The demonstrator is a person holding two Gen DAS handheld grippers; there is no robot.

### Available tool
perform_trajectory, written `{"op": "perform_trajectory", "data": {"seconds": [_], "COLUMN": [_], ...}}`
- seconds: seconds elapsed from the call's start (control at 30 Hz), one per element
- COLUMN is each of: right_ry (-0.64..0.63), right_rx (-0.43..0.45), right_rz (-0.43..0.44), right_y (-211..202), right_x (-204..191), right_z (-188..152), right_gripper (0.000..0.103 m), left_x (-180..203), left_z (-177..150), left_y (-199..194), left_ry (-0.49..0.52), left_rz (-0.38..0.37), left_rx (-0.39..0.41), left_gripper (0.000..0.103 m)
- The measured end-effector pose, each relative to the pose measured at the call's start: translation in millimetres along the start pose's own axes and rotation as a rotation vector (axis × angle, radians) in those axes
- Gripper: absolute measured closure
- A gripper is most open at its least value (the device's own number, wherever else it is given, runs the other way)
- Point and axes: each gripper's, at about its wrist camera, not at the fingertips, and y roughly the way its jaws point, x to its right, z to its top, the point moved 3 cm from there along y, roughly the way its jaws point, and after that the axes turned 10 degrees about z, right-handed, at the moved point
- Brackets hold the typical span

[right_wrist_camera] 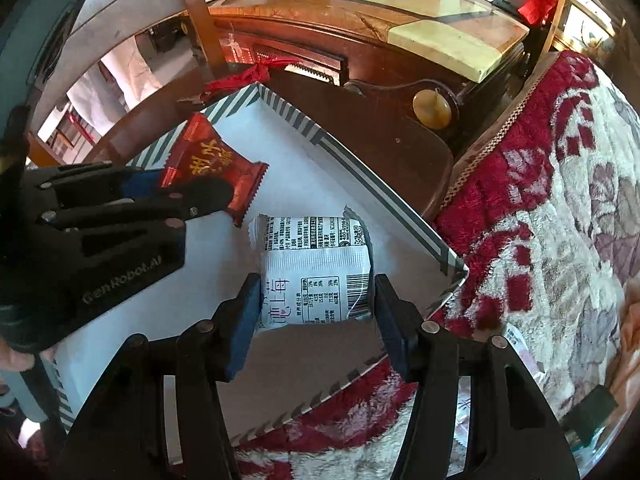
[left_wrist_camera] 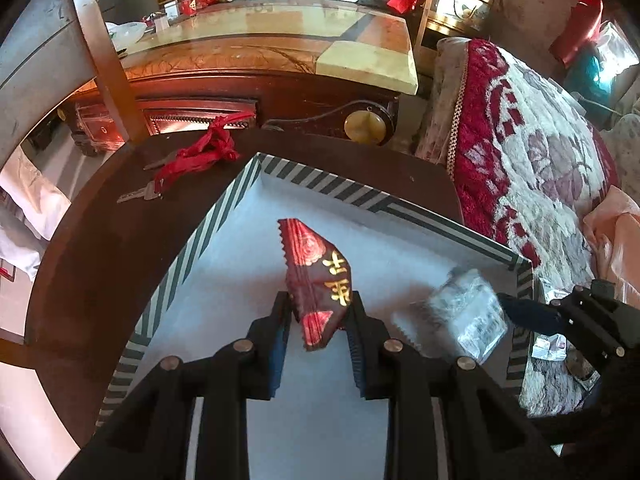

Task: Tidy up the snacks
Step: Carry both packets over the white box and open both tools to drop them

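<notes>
Off to your left gripper's [left_wrist_camera: 318, 312] left, a knotted red ribbon [left_wrist_camera: 200, 154] tied to a metal key [left_wrist_camera: 138, 195] lies on the glossy dark wooden table [left_wrist_camera: 92, 240]. Between its ribbed blue pads you clamp a crinkly red foil snack packet [left_wrist_camera: 318, 280] with gold characters and saw-toothed ends, held above the smooth white floor of the shallow box [left_wrist_camera: 240, 280] with its striped rim. Further right, your right gripper [right_wrist_camera: 316, 300] closes on a plump white wrapper [right_wrist_camera: 316, 276] printed with black text and a barcode, over the box's near right corner. Beyond it spreads a fuzzy red-and-cream blanket [right_wrist_camera: 560, 200].
</notes>
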Motion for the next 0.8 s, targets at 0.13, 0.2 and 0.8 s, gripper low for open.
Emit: {"op": "perform_trajectory", "data": {"seconds": [0.13,0.2,0.8], "right_ry": [-0.007,0.008,0.261], "right_rx": [0.018,0.03,0.21], "right_rz": [0.003,0.011,-0.041], "right_y": [-8,-17,-157], "right_x": [-5,-6,58], "right_z": [-5,-9,-172], "right_gripper": [0.038,0.038,0.038], "left_x": [-2,-4,78], "left_z": [-5,-7,-64], "left_y": [-4,-12,-113], "left_ry": [-0.005,-0.011,0.08], "left_rz": [0.019,0.026,-0.135], "left_rx": [0.015,0.042,0.128], "left_gripper": [0.045,0.043,0.016]}}
